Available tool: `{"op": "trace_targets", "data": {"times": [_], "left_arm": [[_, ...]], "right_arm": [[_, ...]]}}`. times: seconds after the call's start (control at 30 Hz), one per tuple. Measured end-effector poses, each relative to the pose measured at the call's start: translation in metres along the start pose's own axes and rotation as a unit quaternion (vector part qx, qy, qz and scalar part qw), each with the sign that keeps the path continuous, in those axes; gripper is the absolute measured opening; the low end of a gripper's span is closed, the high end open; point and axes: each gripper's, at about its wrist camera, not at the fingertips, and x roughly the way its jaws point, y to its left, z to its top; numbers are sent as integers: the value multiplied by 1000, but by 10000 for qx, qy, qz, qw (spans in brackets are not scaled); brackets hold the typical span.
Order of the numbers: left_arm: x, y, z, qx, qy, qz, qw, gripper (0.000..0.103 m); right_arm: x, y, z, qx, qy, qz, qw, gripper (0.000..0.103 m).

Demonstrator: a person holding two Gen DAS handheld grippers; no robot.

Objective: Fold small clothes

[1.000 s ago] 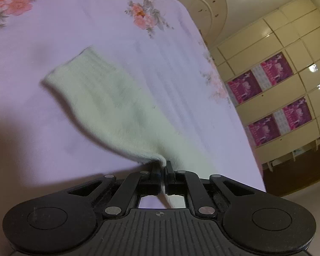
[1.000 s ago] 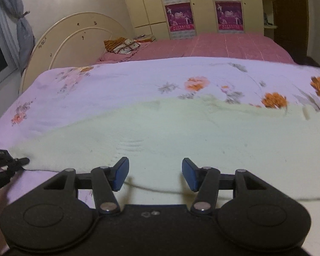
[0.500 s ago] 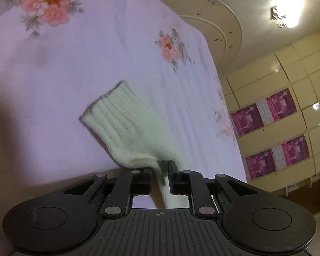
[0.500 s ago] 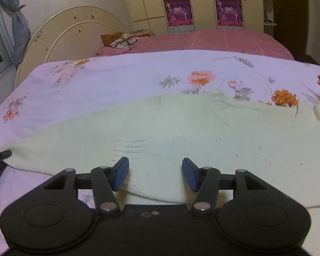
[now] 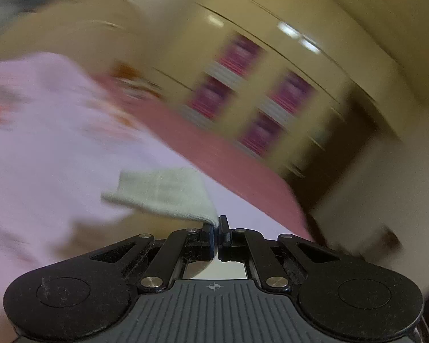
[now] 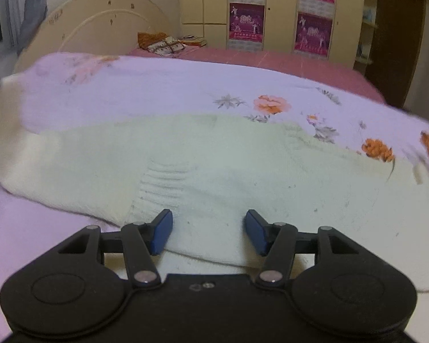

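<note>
My left gripper [image 5: 216, 225] has just swung up and rolled hard, so its camera now smears across the wardrobe [image 5: 251, 100] and the far wall where a second ago it looked flat along the bedsheet [image 5: 43, 148]. Half a second back the left fingers had eased apart on the sleeve cuff [image 5: 163, 194]; now they have clamped again, pinched tight on the cuff's corner, and the pale green sleeve trails up from them in the air, off the sheet. I read that as a re-grip and then the lift that starts fold 1, sleeve going across the body. The blur is heavy, so I can't be sure how much cloth sits between the pads, probably only the very edge. My right gripper [image 6: 208, 234] has hardly stirred: its blue fingers [image 6: 161, 233] stand about half apart, empty, poised over the near hem of the sweater [image 6: 214, 157], which lies spread across the bed. In the right view the garment's far left end has risen and blurred, matching the pull. The risk is a thin pinch slipping mid-swing.
</note>
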Motion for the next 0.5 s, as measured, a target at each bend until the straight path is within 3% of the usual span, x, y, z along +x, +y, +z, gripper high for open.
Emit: {"op": "trace_targets", "data": {"times": [0.1,0.2,0.37,0.4,0.43,0.5], "left_arm": [[31,-63,-33,500,582,-648,9949,2],[62,-111,-75,690,1216,-990,9852,2],[95,-153,-126,960,2257,-719,9668,4],[86,-155,-131,932,2306,-754,9656,21],[75,-159,-133,908,2267,-860,9659,58],[50,-166,-131,885,1987,-876,9721,91]], "right_arm": [[-29,-39,0,854,-232,166,9959,55],[-54,-77,-10,1208,-339,12,9921,55],[-84,-139,-35,1669,-208,-278,9854,58],[-88,-146,-39,1744,-215,-286,9840,58],[-91,-151,-42,1787,-214,-276,9833,61],[-93,-156,-44,1841,-226,-203,9824,63]]}}
